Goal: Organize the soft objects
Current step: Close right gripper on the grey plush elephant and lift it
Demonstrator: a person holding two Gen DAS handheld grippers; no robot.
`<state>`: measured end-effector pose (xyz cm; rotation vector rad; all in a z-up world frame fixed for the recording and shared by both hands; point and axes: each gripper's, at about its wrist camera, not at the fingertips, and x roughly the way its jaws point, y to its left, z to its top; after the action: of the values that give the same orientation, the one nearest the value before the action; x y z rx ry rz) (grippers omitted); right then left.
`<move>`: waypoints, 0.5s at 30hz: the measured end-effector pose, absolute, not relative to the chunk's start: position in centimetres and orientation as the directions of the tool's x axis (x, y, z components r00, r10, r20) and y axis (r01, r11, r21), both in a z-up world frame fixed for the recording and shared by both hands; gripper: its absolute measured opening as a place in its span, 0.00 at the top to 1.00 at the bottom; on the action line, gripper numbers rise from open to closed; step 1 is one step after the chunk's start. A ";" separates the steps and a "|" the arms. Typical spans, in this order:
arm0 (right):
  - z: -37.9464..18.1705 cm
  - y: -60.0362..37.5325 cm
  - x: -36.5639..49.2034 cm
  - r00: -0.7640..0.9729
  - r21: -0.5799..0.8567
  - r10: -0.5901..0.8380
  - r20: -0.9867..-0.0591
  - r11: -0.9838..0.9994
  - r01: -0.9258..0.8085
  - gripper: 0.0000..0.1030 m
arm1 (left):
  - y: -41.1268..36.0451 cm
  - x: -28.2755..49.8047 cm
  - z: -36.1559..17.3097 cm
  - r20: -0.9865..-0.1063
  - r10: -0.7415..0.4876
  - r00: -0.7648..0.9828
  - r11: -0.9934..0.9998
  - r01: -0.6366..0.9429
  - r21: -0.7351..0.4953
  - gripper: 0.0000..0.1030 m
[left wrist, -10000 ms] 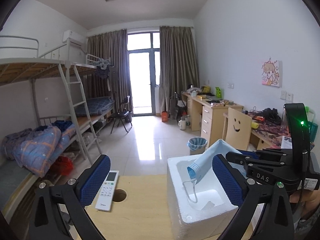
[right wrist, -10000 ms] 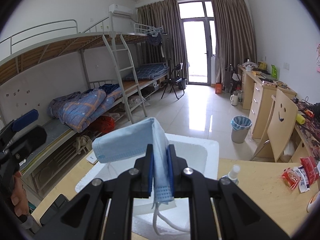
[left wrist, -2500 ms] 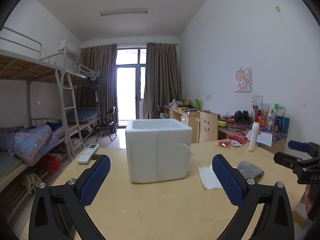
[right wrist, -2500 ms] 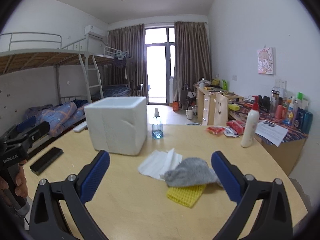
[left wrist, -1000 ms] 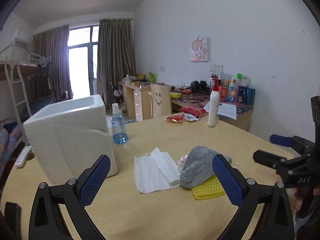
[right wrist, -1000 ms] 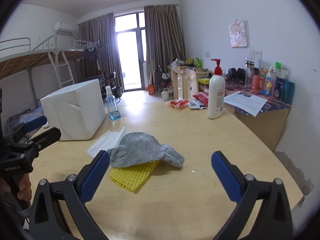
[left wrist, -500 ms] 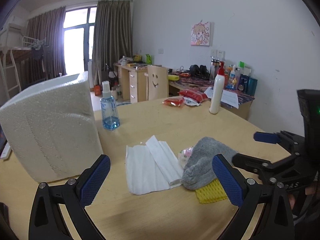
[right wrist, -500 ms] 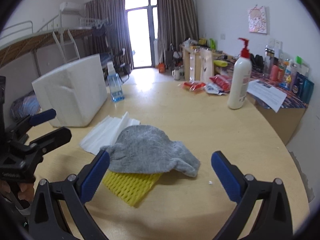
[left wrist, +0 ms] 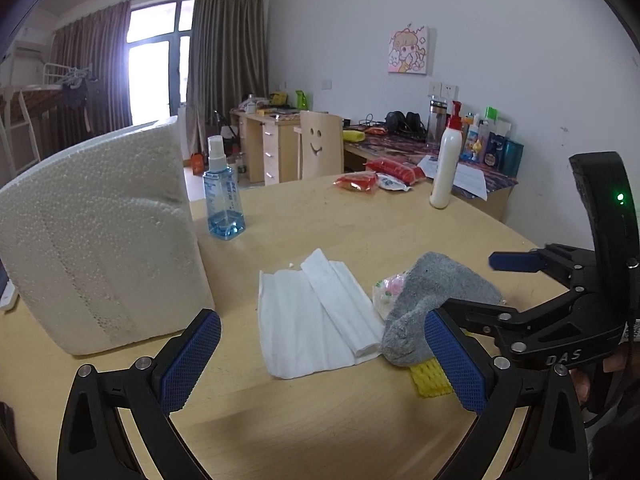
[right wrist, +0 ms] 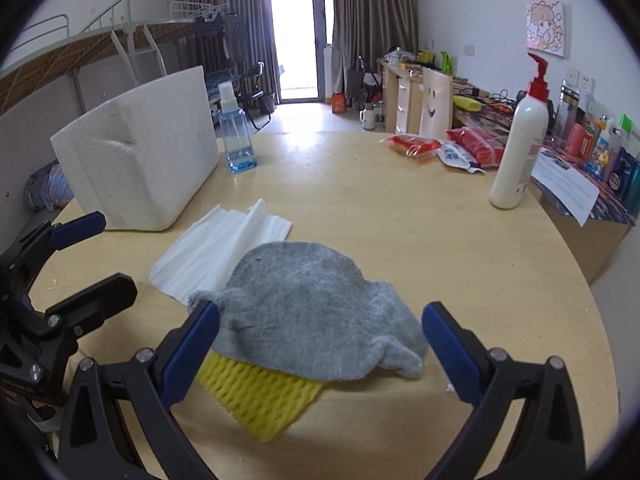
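Grey cloth [right wrist: 312, 312], crumpled, lies on the round table [right wrist: 400, 208] over a yellow mesh pad [right wrist: 260, 400], which shows only at the near edge. In the right wrist view the cloth's long axis runs roughly crosswise, from one finger toward the other, and its bulk sits just ahead of the pads.

Right gripper [right wrist: 320, 348]: jaws spread wide, nothing held. The cloth lies between and slightly beyond the fingertips, its near hem level with them; whether a pad touches the fabric cannot be told. This is the nearer gripper, and a short advance followed by closure would probably gather the cloth across its narrower span. The mesh pad underneath might be caught in the same pinch.

Left gripper [left wrist: 320, 360]: jaws likewise spread and empty. It faces the white tissues [left wrist: 316, 316], which lie flat just left of the cloth, their right edge next to it. In this view the cloth [left wrist: 432, 300] sits off toward the right finger rather than centred, so the left gripper is less well placed for it. A small pink-and-white wrapper [left wrist: 386, 290] shows between tissues and cloth.

Foam box [right wrist: 148, 152], the likely destination, stands at the far left of the table, beyond the tissues. A spray bottle [right wrist: 236, 136] stands just beside it. Well apart, at the far right, stand a pump bottle [right wrist: 520, 140] and red snack packets [right wrist: 416, 146].
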<state>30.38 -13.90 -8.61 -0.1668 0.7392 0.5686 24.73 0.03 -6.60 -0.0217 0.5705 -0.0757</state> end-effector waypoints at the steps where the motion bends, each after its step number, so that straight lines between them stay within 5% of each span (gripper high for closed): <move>1: -8.7 -13.9 30.4 0.590 0.053 0.431 -0.683 0.835 -0.548 0.07 | 0.1 24.8 -6.6 -0.541 -0.079 0.837 0.997 0.067 -0.042 0.01; 3: -9.0 -13.6 30.7 0.574 0.052 0.425 -0.700 0.832 -0.552 0.24 | 0.1 24.8 -6.7 -0.543 -0.083 0.836 0.997 0.069 -0.047 0.01; 7: -9.6 -13.4 31.0 0.549 0.047 0.410 -0.728 0.829 -0.557 0.38 | 0.2 24.9 -6.8 -0.550 -0.083 0.831 0.997 0.066 -0.049 0.01; 9: -9.8 -13.5 31.1 0.537 0.062 0.415 -0.734 0.829 -0.556 0.62 | 0.2 25.0 -6.9 -0.551 -0.084 0.830 0.996 0.067 -0.050 0.01; 12: -9.5 -14.3 31.1 0.531 0.106 0.444 -0.721 0.829 -0.549 0.84 | 0.1 25.0 -6.9 -0.553 -0.086 0.829 0.996 0.072 -0.047 0.01; 15: -8.7 -15.2 30.7 0.540 0.129 0.467 -0.701 0.826 -0.548 0.87 | -0.1 24.9 -7.0 -0.552 -0.087 0.829 0.996 0.077 -0.042 0.01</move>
<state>30.74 -15.19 -8.75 -0.1107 0.7982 0.6049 24.91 -0.11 -7.00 -0.0187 0.5868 -0.0869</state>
